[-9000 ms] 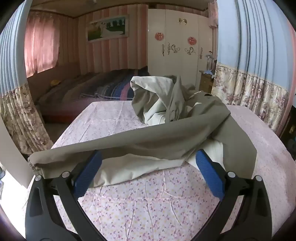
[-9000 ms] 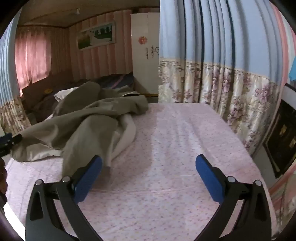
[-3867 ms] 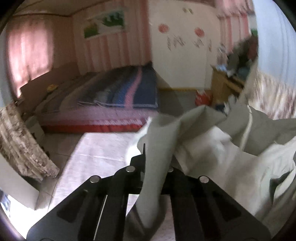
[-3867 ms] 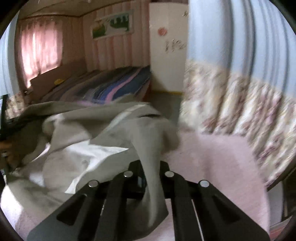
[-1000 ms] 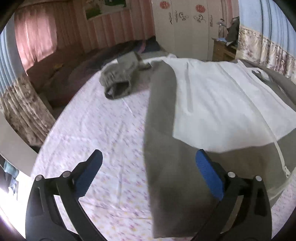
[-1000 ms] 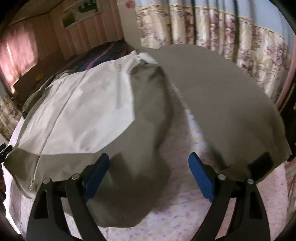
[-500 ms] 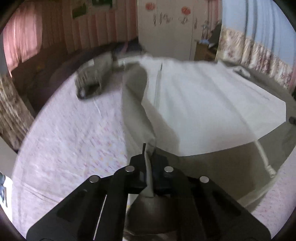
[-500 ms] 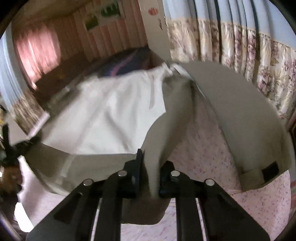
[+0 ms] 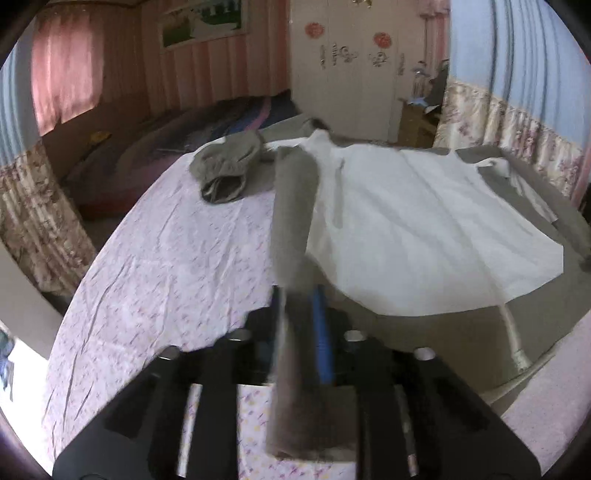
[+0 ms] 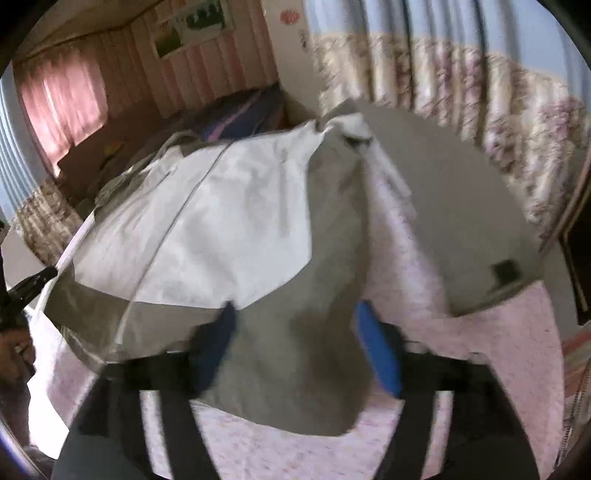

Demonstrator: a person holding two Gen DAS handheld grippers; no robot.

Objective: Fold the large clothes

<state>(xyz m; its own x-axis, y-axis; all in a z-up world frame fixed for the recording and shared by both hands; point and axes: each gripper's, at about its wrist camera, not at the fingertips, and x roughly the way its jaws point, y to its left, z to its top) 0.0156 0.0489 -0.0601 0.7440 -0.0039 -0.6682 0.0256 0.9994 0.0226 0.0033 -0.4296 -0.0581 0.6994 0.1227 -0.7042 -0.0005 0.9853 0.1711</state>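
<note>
Nearest in the left wrist view, the left gripper has its jaws opening, with a strip of the olive jacket's front edge running up between the blue pads. The picture is blurred there, so I cannot tell whether the pads still press on the cloth. From the jaws the strip rises away to the collar end, and to its right the jacket lies spread open with its white lining up, olive hem and a white zipper along the near edge. It rests on a bed covered in a pink floral sheet. At the far left of the sheet sits a bunched olive sleeve, its cuff opening facing the camera. Beyond it lies a second bed with a dark striped cover, then a white wardrobe with red decals, a landscape picture on the striped wall and a pink curtain.

In the right wrist view, the right gripper is also opening its jaws. A fold of olive jacket cloth hangs between the blue pads, which stand apart from it on both sides as far as the blur allows. The white lining spreads to the left, and the other olive front panel lies to the right on the pink sheet, with a dark tab near its edge. At the left edge the other gripper's black tip and a hand show. Floral curtains hang behind.
</note>
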